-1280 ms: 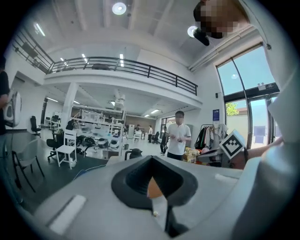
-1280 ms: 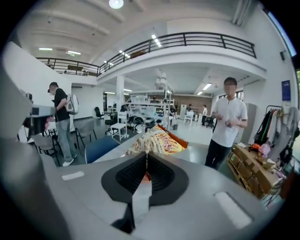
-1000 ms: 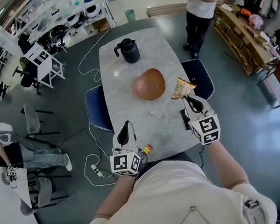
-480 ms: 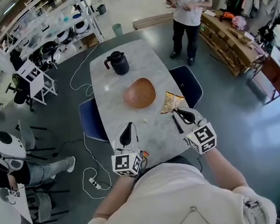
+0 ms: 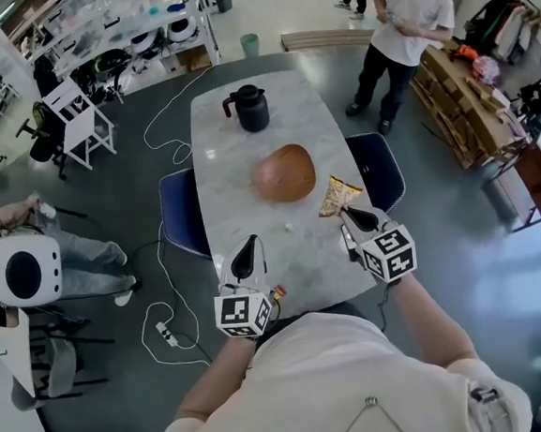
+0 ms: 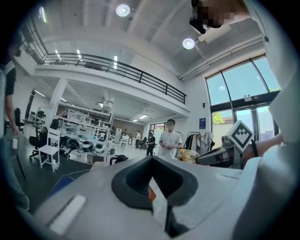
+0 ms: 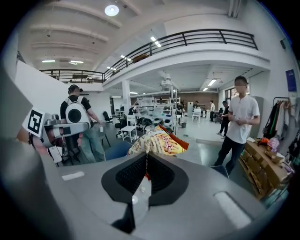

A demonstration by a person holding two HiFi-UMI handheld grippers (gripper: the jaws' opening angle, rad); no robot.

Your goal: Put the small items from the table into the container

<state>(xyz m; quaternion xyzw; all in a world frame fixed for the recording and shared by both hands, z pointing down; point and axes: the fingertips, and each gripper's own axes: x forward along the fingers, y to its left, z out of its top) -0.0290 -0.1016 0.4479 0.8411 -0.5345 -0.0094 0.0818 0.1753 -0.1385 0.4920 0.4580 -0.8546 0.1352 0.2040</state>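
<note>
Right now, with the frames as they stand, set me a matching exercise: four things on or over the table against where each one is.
Things:
1 snack bag
2 black jug
3 brown bowl
4 small white item

Places:
A far end of the table
B loose on the tabletop, just on the near side of the bowl
C pinched in the shut jaws of the right gripper
D middle of the table

Pairs: 1-C, 2-A, 3-D, 4-B

Large open lab hall, railed mezzanine (image 7: 206,36), racks of equipment (image 5: 131,25), tall glass entrance windows (image 6: 236,89)
</note>
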